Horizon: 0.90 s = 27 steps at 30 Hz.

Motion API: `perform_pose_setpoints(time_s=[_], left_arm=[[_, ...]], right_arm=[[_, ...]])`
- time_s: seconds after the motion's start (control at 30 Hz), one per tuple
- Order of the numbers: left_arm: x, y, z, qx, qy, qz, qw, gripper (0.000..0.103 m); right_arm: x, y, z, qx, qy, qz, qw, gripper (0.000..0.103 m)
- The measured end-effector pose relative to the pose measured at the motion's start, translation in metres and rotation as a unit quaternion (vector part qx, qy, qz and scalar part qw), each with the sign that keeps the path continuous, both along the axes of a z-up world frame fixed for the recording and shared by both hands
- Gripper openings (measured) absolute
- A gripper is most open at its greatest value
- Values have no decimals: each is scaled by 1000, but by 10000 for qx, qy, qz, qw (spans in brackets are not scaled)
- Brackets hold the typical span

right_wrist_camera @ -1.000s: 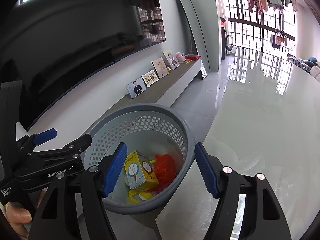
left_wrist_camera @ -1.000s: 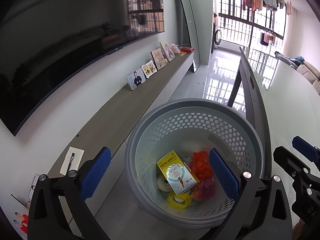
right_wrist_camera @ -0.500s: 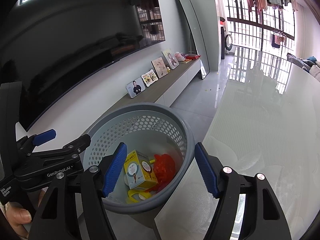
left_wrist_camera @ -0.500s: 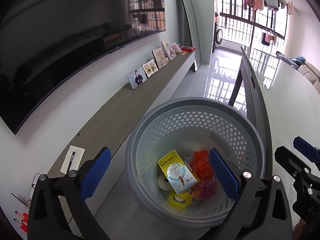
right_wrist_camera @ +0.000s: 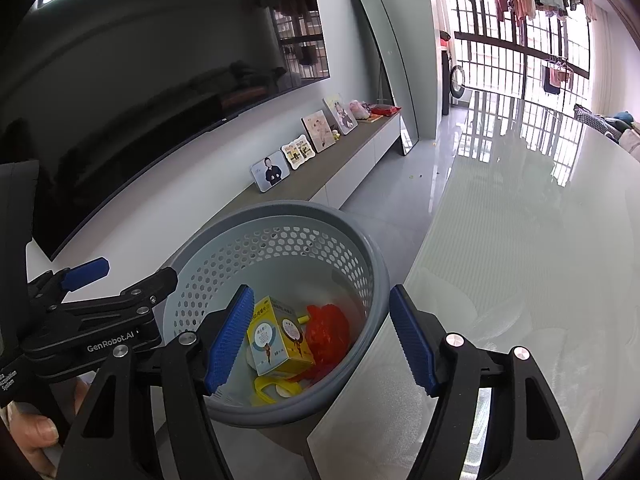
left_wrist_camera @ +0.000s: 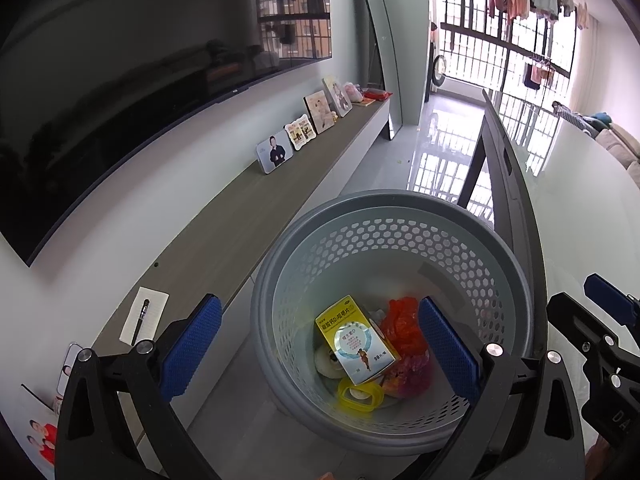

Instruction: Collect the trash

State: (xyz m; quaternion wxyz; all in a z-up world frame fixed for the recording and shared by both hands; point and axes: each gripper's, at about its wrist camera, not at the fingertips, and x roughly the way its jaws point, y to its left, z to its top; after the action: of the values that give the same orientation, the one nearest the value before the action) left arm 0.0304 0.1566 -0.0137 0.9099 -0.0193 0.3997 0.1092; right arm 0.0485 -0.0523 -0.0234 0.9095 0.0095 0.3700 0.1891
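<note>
A round grey perforated basket [left_wrist_camera: 516, 292] [right_wrist_camera: 376, 280] stands on the floor beside the table. Inside lie a yellow medicine box [left_wrist_camera: 356, 340] [right_wrist_camera: 280, 332], a red wrapper [left_wrist_camera: 404, 326] [right_wrist_camera: 328, 332], a yellow ring [left_wrist_camera: 358, 394] and a white round piece [left_wrist_camera: 326, 362]. My left gripper [left_wrist_camera: 320, 352] hangs above the basket, open, with nothing between its blue pads. My right gripper [right_wrist_camera: 322, 342] hovers over the basket's right rim, also open and empty. In the right wrist view the left gripper [right_wrist_camera: 86, 270] shows at the left, held by a hand [right_wrist_camera: 38, 432].
A glossy white table [right_wrist_camera: 540, 260] runs along the right, its dark edge [left_wrist_camera: 516, 200] right by the basket. A long low shelf [left_wrist_camera: 224, 232] under a wall TV carries photo frames [left_wrist_camera: 274, 152], a notepad with a pen [left_wrist_camera: 144, 314]. Tiled floor stretches toward the balcony.
</note>
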Motion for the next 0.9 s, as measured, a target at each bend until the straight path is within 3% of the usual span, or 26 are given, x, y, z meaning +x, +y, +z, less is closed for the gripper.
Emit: perform_pose_setpoints(time_s=[0.9], left_arm=[[-2,-3,2,77,-19,29,10000,96]], right_arm=[[-1,1,-1,-1,-1,17,10000,67]])
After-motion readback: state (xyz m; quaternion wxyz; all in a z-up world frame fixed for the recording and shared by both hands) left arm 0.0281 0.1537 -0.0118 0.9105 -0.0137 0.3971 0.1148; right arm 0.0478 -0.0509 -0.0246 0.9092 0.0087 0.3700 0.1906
